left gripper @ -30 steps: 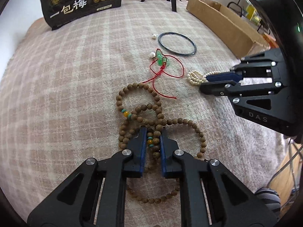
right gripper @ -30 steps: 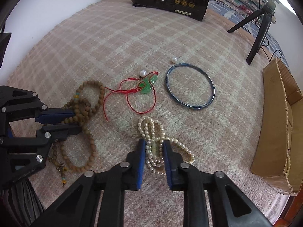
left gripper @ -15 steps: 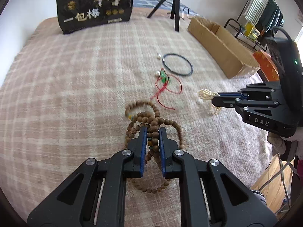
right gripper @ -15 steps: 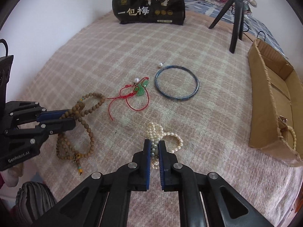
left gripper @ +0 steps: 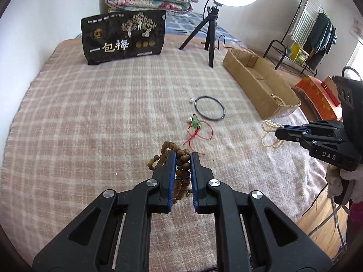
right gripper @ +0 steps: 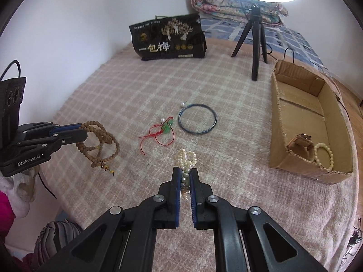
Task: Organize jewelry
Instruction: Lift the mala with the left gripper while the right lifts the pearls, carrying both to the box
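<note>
My left gripper (left gripper: 182, 156) is shut on a brown wooden bead string (left gripper: 181, 158), lifted off the checked blanket; in the right wrist view the bead string (right gripper: 99, 140) dangles in loops from that gripper (right gripper: 82, 131). The right gripper (right gripper: 185, 172) is shut on a white pearl necklace (right gripper: 186, 159), also raised; the left wrist view shows the necklace (left gripper: 270, 133) hanging from it (left gripper: 279, 129). On the blanket lie a dark bangle (right gripper: 197, 121), a green pendant on red cord (right gripper: 167, 128) and two loose pearls (right gripper: 182, 104).
An open cardboard box (right gripper: 301, 104) at the right holds a pale bead bracelet (right gripper: 323, 154) and a small brown item. A black printed bag (right gripper: 169, 38) and a ring-light tripod (right gripper: 255, 36) stand at the back. A person's sleeve shows at the lower left.
Both grippers rose from the blanket, each carrying its string up. The right jaws closed tighter on the pearls. The wooden beads now hang free instead of lying spread out.
</note>
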Demonstrator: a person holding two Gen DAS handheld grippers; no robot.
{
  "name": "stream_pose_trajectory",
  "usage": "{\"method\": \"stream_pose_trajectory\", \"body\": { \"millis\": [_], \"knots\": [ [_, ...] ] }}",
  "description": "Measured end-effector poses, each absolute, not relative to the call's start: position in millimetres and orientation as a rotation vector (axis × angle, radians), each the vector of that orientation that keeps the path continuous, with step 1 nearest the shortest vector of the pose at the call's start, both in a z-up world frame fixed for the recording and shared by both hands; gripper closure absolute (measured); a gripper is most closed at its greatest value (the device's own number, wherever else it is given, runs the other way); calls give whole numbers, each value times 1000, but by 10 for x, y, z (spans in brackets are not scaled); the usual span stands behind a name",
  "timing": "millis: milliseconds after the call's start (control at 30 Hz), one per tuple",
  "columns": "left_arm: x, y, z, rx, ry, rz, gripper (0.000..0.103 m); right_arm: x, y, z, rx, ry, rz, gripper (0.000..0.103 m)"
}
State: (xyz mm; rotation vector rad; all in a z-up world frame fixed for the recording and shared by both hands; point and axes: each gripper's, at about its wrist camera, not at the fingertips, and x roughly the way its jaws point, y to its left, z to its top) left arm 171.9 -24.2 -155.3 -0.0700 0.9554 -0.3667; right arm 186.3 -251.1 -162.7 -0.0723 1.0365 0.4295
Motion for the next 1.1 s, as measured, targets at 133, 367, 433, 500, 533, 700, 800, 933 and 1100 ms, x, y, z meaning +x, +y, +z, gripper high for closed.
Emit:
{"method": "stream_pose_trajectory", "body": {
  "millis": [133, 367, 433, 500, 533, 700, 800, 933, 1100],
  "knots": [
    [1740, -269, -1435, -70, 929, -376, 92, 1824, -2603, -1514, -58, 1007, 415, 98],
    [1823, -389, -1284, -82, 896, -405, 92, 1799, -2795, -1326, -39, 969, 394, 98],
    [1867, -445, -1241, -82, 887, -413, 92, 1810, -2855, -1295, -31, 961, 385, 98],
    [1915, -499, -1202, -84, 879, -421, 92, 1829, -2923, -1269, -27, 953, 372, 98],
    [1946, -531, -1185, -83, 874, -424, 92, 1840, -2957, -1263, -26, 950, 364, 98],
    [2109, -689, -1132, -81, 858, -441, 92, 1932, -3171, -1219, -10, 933, 324, 98],
    [2221, -806, -1102, -81, 848, -452, 92, 2003, -3289, -1193, -1, 923, 302, 98],
    [2374, -964, -1061, -74, 837, -467, 92, 2096, -3422, -1160, -5, 911, 276, 98],
    [2574, -1209, -1007, -57, 819, -489, 92, 2218, -3569, -1133, 1, 894, 253, 98]
  ]
}}
